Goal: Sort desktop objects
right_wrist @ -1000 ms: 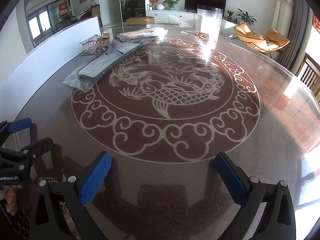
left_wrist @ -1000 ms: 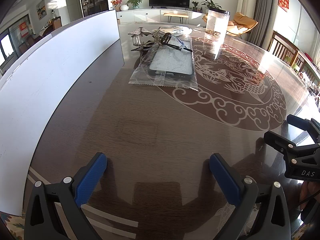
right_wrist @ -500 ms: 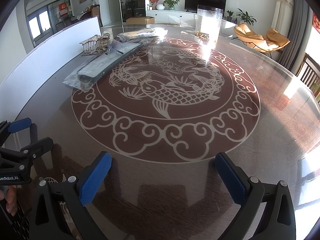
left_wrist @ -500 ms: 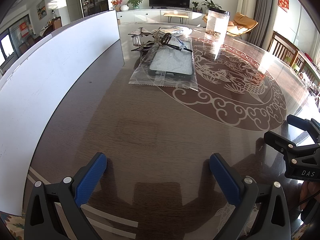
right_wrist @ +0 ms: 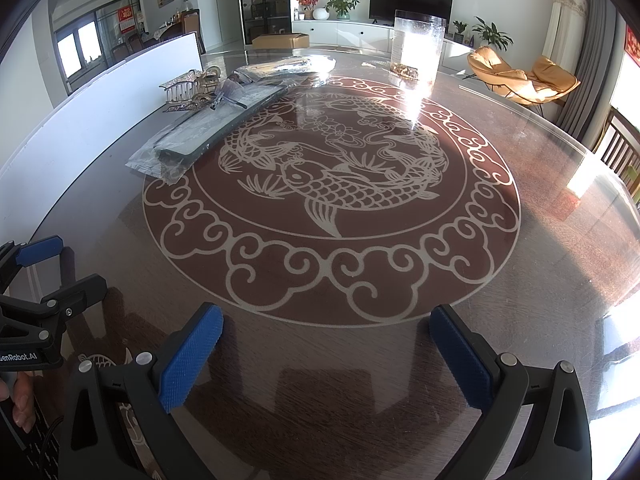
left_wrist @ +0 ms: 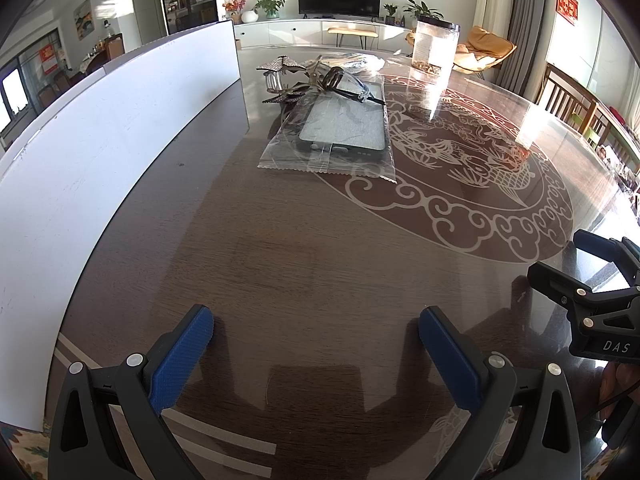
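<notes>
Nothing is seen to have moved since the earlier frames; both grippers are kept in the same low spots near the bottom of each view. The left gripper (left_wrist: 316,336) is held wide, with nothing between its blue pads (left_wrist: 180,356). The right gripper (right_wrist: 326,340) is held wide too, and nothing is gripped by it.

The things to be sorted are bunched in the upper middle of the left view, well apart from both grippers. A phone case in a clear bag (left_wrist: 340,132) is laid flat on the table (left_wrist: 280,260). Glasses (left_wrist: 348,86) are rested on its far end. A sparkly hair clip (left_wrist: 280,76) is found just beside them, further up the frame. More clear packets (right_wrist: 280,66) are seen behind, in the upper middle of the right view. A tall clear jar (right_wrist: 418,46) is stood to the upper right.

No sorting seems to have been started. The glasses should likely be lifted off first, since the bag is pinned by them. A thin side arm should be pinched gently, so the lenses are not squeezed. The slippery bag should be gripped at its edge.
</notes>
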{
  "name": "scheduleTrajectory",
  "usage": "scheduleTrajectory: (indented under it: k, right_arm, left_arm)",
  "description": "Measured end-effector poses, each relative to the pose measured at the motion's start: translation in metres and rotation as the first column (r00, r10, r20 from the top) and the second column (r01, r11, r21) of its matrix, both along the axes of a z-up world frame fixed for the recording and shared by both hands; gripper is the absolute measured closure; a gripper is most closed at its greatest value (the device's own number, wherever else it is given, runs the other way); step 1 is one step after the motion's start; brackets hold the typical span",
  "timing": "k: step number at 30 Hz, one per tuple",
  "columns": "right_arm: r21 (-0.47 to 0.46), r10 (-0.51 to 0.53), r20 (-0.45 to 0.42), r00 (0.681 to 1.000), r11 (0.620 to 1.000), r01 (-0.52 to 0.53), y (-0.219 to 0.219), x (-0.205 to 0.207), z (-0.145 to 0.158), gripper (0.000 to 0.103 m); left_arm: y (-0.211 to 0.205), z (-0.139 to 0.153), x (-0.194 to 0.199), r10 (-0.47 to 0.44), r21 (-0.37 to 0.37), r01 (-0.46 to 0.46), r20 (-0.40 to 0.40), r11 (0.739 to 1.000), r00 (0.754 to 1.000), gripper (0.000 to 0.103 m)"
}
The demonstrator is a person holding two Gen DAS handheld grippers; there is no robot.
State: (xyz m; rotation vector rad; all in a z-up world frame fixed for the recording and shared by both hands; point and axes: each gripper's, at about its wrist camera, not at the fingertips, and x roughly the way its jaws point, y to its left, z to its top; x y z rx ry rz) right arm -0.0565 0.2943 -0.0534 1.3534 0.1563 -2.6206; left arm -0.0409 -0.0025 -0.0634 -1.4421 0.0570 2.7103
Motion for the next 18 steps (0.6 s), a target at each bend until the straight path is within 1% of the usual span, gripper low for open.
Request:
scheduleTrajectory:
  k: [18]
  right_arm:
    - [0.000,0.000,0.000,1.000,1.000,0.000,-0.0001,0.0000,-0.0001,0.000]
  left_arm:
    - [-0.0002,0.0006,-0.0020,0.001,-0.002,-0.001,-0.003,1.000,1.000,0.000]
